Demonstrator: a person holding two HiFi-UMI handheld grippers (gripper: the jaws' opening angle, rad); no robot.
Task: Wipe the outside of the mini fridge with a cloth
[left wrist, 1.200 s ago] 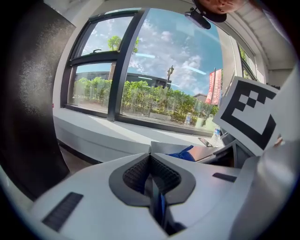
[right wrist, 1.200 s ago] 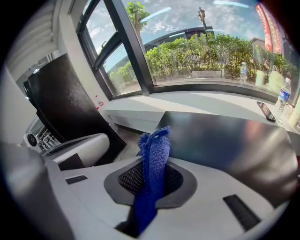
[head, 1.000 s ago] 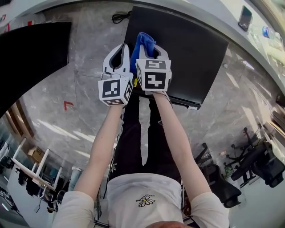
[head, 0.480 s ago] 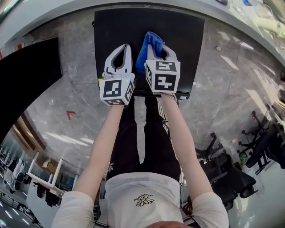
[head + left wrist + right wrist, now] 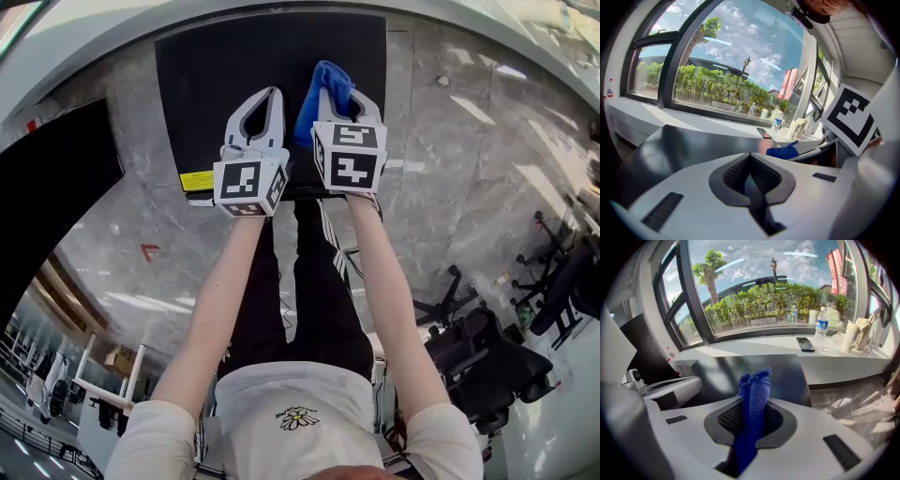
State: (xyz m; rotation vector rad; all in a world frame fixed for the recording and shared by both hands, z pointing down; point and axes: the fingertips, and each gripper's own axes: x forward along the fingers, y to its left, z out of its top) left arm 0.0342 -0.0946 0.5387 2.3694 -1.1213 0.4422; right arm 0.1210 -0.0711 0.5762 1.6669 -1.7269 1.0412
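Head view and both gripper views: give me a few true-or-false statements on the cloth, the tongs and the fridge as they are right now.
1. The right tongs are shut on the blue cloth. True.
2. The left tongs grip a cloth too. False: they are shut with nothing between them.
3. The mini fridge is black on top. True.
4. A drink stands on the fridge. False: the water bottle stands on the window ledge beyond it.

At twelve o'clock, the white plastic left gripper (image 5: 271, 94) and the matching right gripper (image 5: 343, 94) are hovering side by side over the black box-shaped mini fridge (image 5: 216, 84). The right one is gripping a bunched blue woven cloth (image 5: 325, 86). A yellow rectangular label (image 5: 199, 180) is showing at nine o'clock of the left gripper. Grey marble floor (image 5: 450, 178) is surrounding the fridge.
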